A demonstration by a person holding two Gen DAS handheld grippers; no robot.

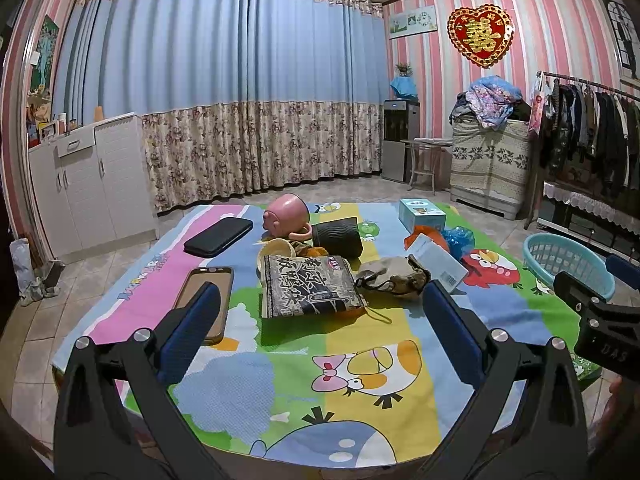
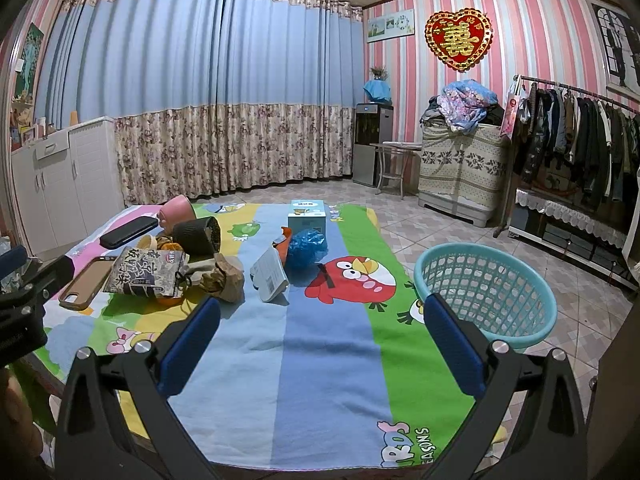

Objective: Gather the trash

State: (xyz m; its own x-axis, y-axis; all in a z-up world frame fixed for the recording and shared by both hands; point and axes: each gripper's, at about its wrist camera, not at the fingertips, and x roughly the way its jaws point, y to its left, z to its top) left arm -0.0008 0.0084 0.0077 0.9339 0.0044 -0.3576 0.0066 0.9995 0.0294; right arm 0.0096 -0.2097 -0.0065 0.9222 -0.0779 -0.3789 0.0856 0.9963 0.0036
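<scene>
Trash items lie in a loose cluster on the cartoon-print cloth [image 1: 360, 380] that covers the table. A printed snack bag [image 1: 310, 286] sits near the middle of the cloth, with a crumpled brown paper wad [image 1: 394, 274] touching its right side. Farther right lie a white carton with a barcode label [image 1: 438, 260], an orange wrapper [image 1: 430, 234] and a crumpled blue plastic bag [image 1: 460, 240], close together toward the right edge. Behind the snack bag a dark ribbed cup [image 1: 338, 236] lies on its side, beside an overturned pink mug [image 1: 286, 216] and a cream bowl [image 1: 276, 250]. A light-blue tissue box [image 1: 422, 214] stands near the far right corner. A brown phone case [image 1: 206, 300] and a black wallet-style case [image 1: 218, 236] lie toward the left edge.

A turquoise plastic basket [image 2: 486, 290] stands just off the right edge of the cloth, above the tiled floor [image 2: 580, 320].

The left gripper [image 1: 320, 300] hovers over the near part of the cloth, jaws spread wide, holding nothing. The right gripper [image 2: 320, 312] hovers near the right edge, likewise spread wide and holding nothing, its right finger in front of the basket.
</scene>
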